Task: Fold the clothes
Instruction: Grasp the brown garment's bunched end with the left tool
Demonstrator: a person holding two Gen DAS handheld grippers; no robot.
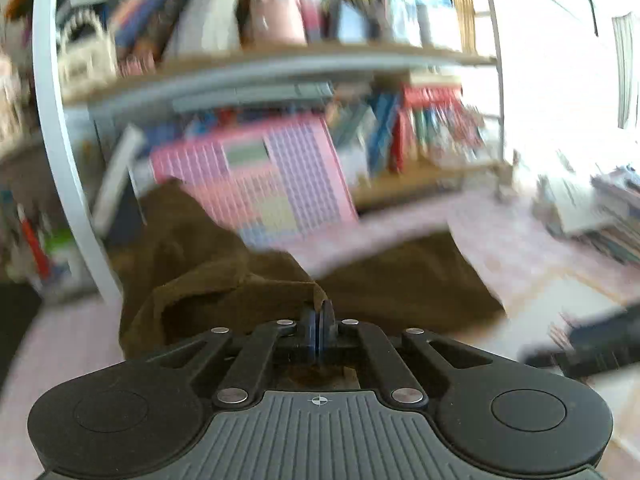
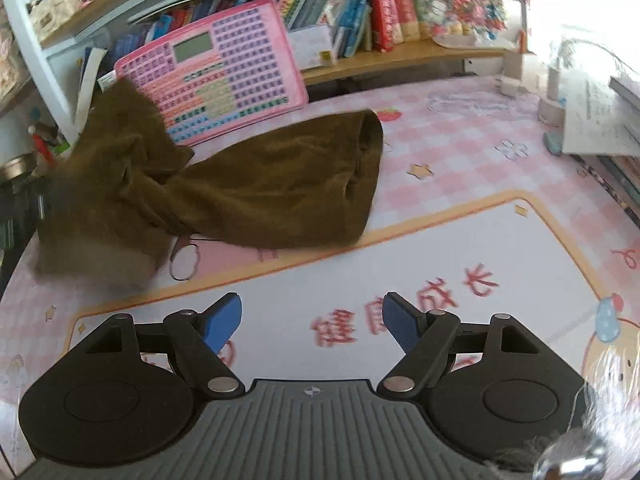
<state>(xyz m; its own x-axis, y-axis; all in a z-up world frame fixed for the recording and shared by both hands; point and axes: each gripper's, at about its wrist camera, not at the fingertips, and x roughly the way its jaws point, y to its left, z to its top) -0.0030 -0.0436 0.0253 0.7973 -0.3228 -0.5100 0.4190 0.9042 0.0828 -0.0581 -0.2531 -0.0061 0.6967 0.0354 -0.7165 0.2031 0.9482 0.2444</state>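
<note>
Step in hand, as judged: first fold of the brown garment (image 2: 240, 184), which lies crumpled on the pink desk mat (image 2: 460, 152) with its far end riding up against the pink keyboard toy (image 2: 216, 76). Left gripper (image 1: 320, 320) has its jaws pinched together on a hem of the cloth. Right gripper (image 2: 312, 320) hovers with jaws wide and empty over the mat's white panel, apart from the cloth. Next move likely needs the right to take a second edge. Bookshelf (image 2: 400, 56) and paper stack (image 2: 600, 120) crowd the margins.
</note>
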